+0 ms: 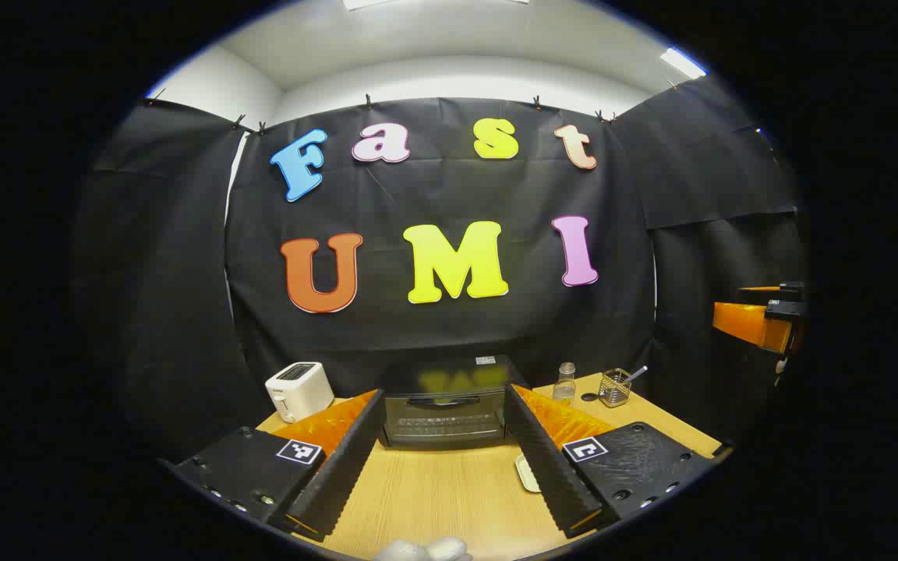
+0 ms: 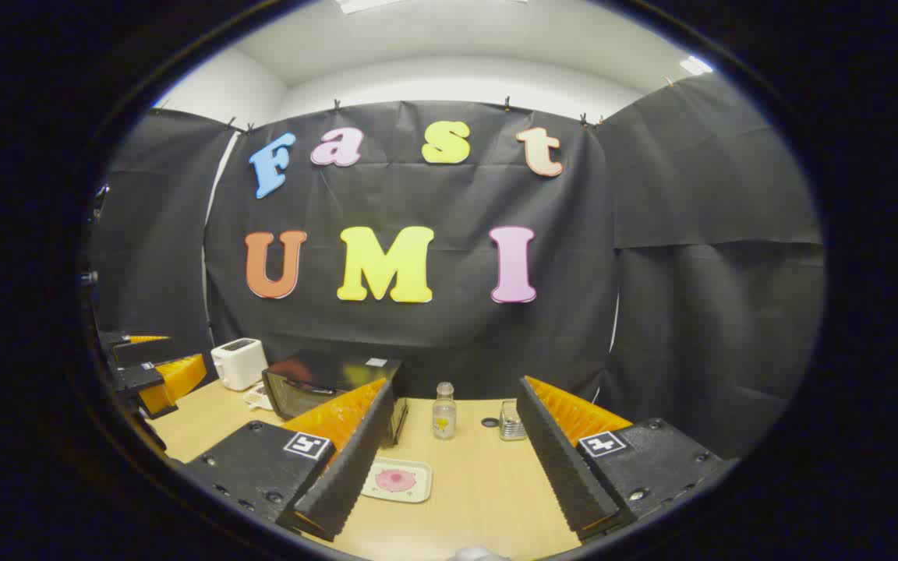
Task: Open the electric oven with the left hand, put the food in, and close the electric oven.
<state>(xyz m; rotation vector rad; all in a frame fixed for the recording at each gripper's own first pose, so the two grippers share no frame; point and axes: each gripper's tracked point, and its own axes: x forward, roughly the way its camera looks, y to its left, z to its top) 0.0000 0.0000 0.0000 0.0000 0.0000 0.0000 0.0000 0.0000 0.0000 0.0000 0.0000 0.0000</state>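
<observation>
the left claw (image 1: pixel 445 460) is being held wide open, framing the closed electric oven (image 1: pixel 445 409) at lower centre, presumably for its handle (image 1: pixel 443 400). the right claw (image 2: pixel 449 460), also open, is being aimed beside the food (image 2: pixel 396 480) on its tray (image 2: pixel 375 489), lower centre on the surface (image 2: pixel 488 499).

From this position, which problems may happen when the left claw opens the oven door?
1. The oven door is closed and its handle is thin, so the open left claw might slip off it.
2. The plate of food lies on the table near the oven's front, so a door swinging down may hit it.
</observation>
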